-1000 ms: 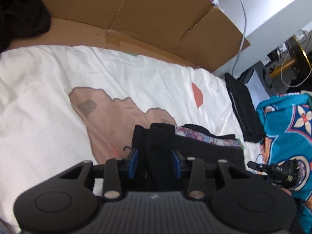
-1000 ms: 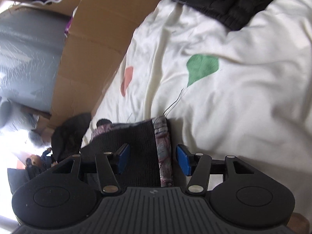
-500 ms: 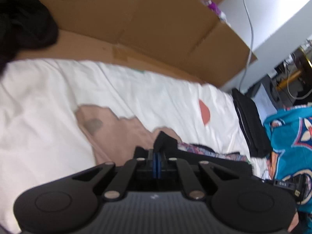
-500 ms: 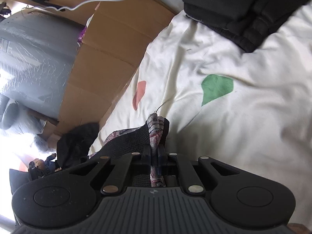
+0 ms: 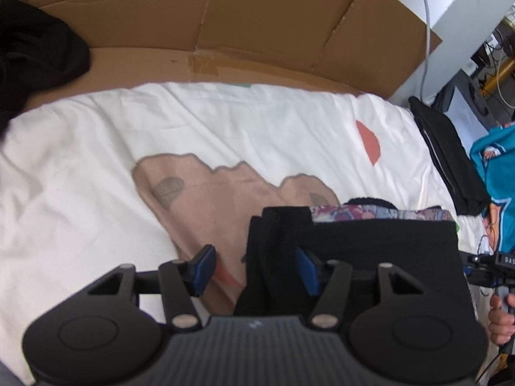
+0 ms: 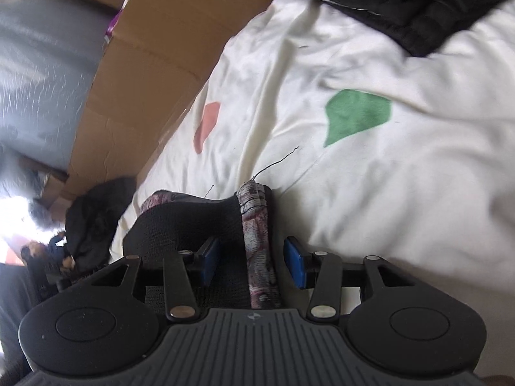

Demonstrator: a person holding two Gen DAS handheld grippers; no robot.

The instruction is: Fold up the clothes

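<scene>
Black garment (image 5: 370, 241) between both just-opened, downward-tilted claws (image 5: 254, 265) (image 6: 254, 259).

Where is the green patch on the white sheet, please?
In the right wrist view, the green patch lies upper right on the white sheet, below the black clothes.

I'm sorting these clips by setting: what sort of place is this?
Probably a makeshift folding station in a room at home or in a lab: a white printed sheet spread as the work surface, flattened cardboard walling its far edge, and piles of dark clothes waiting nearby.
</scene>
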